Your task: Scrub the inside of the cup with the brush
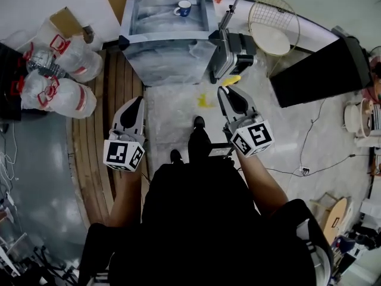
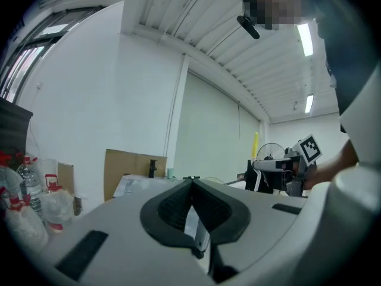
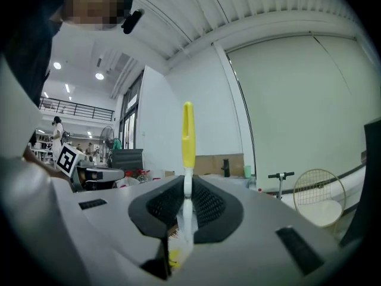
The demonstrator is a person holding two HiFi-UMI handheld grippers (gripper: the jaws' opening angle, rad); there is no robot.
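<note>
The left gripper (image 2: 191, 186) has its jaws pressed together with nothing between them. The right gripper (image 3: 187, 189) is clamped on the white stem of the brush (image 3: 188, 134), and the yellow end of the brush sticks out beyond the jaws. The cup (image 1: 183, 8) stands upright near the far edge of the worktop (image 1: 149, 18), a little right of its middle, well apart from both grippers.
</note>
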